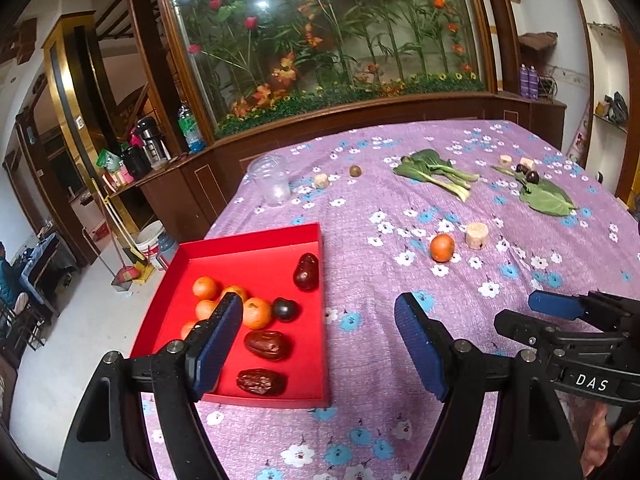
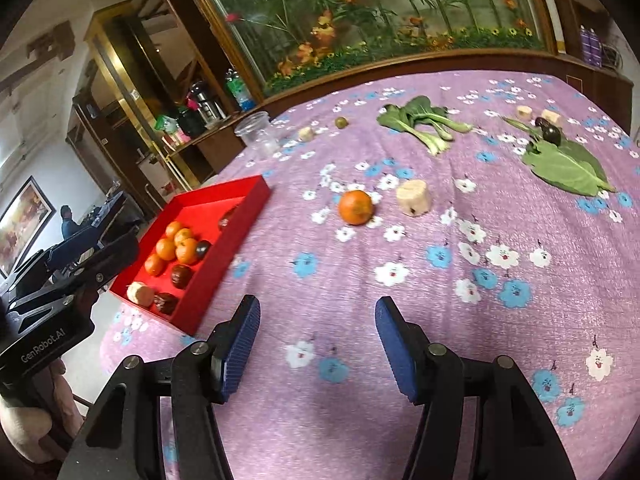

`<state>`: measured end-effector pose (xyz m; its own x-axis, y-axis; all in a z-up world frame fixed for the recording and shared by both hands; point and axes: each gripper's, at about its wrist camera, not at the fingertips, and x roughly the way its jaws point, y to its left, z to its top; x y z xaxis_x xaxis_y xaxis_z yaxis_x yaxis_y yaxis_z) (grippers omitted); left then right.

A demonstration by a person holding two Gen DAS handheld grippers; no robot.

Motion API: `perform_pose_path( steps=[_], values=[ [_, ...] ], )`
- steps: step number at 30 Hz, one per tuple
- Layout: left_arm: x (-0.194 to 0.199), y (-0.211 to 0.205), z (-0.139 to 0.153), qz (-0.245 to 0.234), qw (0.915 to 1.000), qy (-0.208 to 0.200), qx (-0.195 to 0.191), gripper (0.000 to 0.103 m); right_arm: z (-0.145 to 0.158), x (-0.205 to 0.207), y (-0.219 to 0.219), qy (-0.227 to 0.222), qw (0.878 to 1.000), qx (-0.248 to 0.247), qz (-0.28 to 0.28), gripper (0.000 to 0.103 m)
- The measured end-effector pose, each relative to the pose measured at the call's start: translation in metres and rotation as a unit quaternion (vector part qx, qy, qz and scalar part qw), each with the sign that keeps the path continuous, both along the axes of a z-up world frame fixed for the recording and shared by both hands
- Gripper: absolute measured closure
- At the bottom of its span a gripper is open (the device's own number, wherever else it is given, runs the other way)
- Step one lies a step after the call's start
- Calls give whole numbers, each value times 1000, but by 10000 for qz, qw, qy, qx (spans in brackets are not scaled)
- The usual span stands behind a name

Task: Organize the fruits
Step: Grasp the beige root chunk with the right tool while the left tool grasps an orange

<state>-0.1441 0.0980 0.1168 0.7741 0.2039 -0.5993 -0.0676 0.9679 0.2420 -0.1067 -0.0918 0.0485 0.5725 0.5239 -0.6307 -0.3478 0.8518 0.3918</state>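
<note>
**Fruit sorting well underway, several pieces still out on the cloth**

Fruit already fills much of the red tray [image 1: 256,240], which sits at the left edge of the table [image 1: 400,360] on the flowered cloth. Inside it lie a cluster of small oranges [image 1: 256,312], a dark plum [image 1: 285,309], and three reddish-brown dates [image 1: 267,345]; the right wrist view also shows a pale chunk [image 2: 140,294] at the tray's near corner.

Left to gather, by my judgement: one orange [image 2: 355,207] lying well to the right of the tray with a pale cut chunk [image 2: 414,197] just beside it, a small greenish fruit [image 2: 341,122] far beyond the tray, and two dark fruits [image 2: 550,133] at the far right, touching a large green leaf [image 2: 568,168]. Whether the leafy greens [image 2: 428,120] and other pale chunks belong in the tray I cannot say.

The left gripper [image 1: 320,344] hangs over the tray's near right corner, jaws apart and holding nothing. The right gripper [image 2: 318,348] hangs over bare cloth right of the tray, jaws likewise apart and empty.
</note>
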Motion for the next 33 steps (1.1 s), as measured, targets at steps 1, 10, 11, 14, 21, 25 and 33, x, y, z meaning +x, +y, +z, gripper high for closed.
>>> perform_pose_path(
  steps=[1,10,11,14,21,25,33],
  values=[
    [3,-1,-3,-23,10000,49,-16,25,-2,2,-1,23,10000,-13,-3,38],
    [35,-4,-29,-218,9980,486,-348,25,-9,24,-14,117,9995,-274,-85,38],
    [39,-1,-32,-229,9972,542,-467,25,-8,27,-14,105,9994,-320,-91,38],
    [55,11,-38,-199,9933,711,-892,25,-4,39,-11,8,9985,-539,-81,38],
    [90,23,-39,-260,9829,868,-1604,26,-1,87,1,-141,9957,-899,-187,38],
    [104,5,-42,-505,9837,880,-1482,26,-8,117,-3,-10,9944,-977,-394,39],
    [135,-23,-68,-846,9824,1095,-1253,26,-23,141,2,87,9920,-1204,-369,48]
  ],
)
